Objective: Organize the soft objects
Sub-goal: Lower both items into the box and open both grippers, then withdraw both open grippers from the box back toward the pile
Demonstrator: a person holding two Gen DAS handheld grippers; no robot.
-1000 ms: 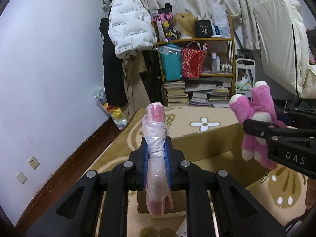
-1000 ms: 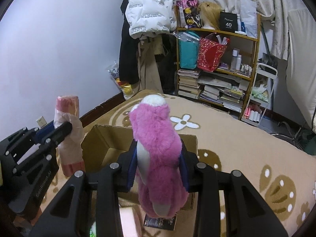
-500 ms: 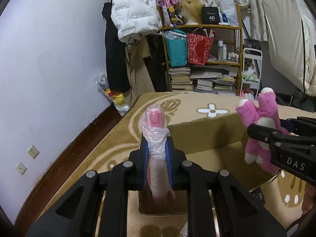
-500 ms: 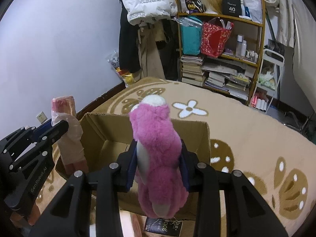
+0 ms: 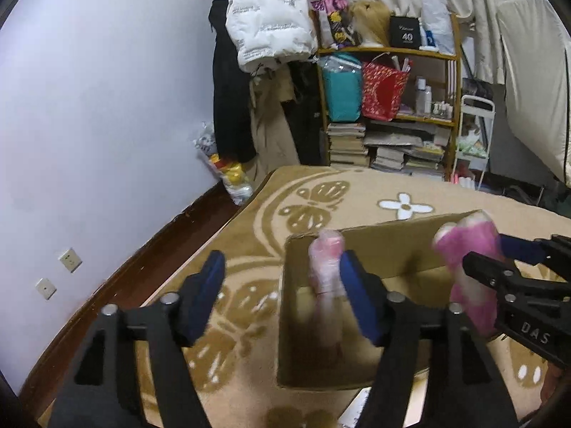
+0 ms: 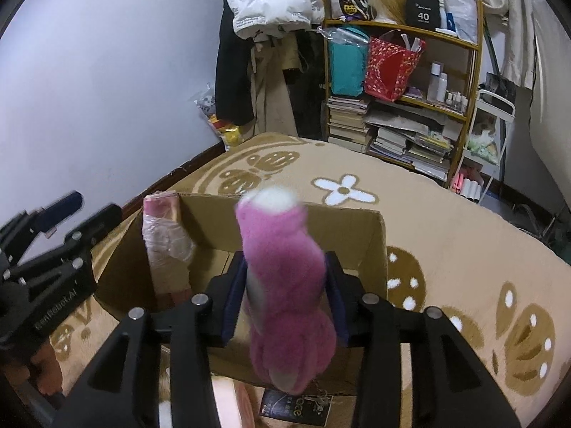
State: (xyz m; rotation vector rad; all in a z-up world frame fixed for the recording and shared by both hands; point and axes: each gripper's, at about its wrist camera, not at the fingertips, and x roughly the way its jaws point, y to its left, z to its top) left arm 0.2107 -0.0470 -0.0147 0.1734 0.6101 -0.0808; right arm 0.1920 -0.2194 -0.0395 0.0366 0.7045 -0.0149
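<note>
Left gripper [image 5: 282, 299] gapes wide, pink roll [image 5: 326, 267] upright w/ one side by its inner finger, over the box [image 5: 378, 246]; right gripper [image 6: 283, 299] clamps plush [image 6: 285, 278] beside it.

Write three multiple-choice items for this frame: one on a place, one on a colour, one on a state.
1. Where is the plastic-wrapped pink roll?
A. On the bookshelf
B. Upright inside the cardboard box
C. Flat on the rug outside the box

2. What colour is the plush toy in the right claw?
A. Blue
B. Green
C. Pink with white patches

3. How does the left claw stand?
A. Open wide, holding nothing
B. Shut on the roll
C. Out of view

Answers:
1 B: the plastic-wrapped pink roll stands against the left inner wall of the cardboard box.
2 C: the plush toy between the pads of the right claw is pink fur with a white tip.
3 A: the left claw has its blue pads spread far apart, with the roll beyond them.
</note>
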